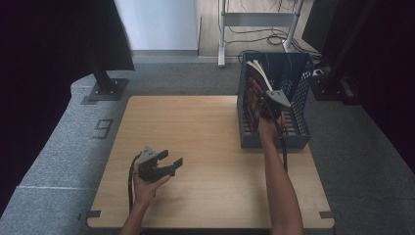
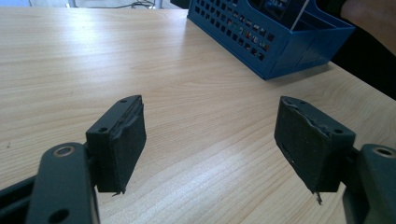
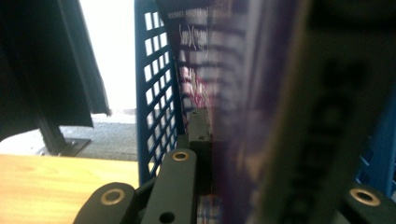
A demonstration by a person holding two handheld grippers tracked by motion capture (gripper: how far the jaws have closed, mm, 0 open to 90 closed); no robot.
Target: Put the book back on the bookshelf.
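Observation:
A blue slotted file rack [image 1: 298, 105] stands on the right side of the wooden table [image 1: 195, 127]. A book with a dark purple cover [image 1: 254, 93] leans inside the rack's left part. My right gripper [image 1: 270, 105] reaches into the rack and is shut on the book [image 3: 243, 107], whose cover rises between its jaws. My left gripper [image 1: 172, 165] rests low over the table near the front left, held by a hand. Its jaws stand wide open with nothing between its pads [image 2: 123, 140], and the rack [image 2: 280, 42] lies ahead of it to the right.
A black stand base [image 1: 105, 88] sits beyond the table's far left corner on grey carpet. A white metal frame and cables [image 1: 259, 34] stand on the floor behind the rack. Dark curtains hang at both sides.

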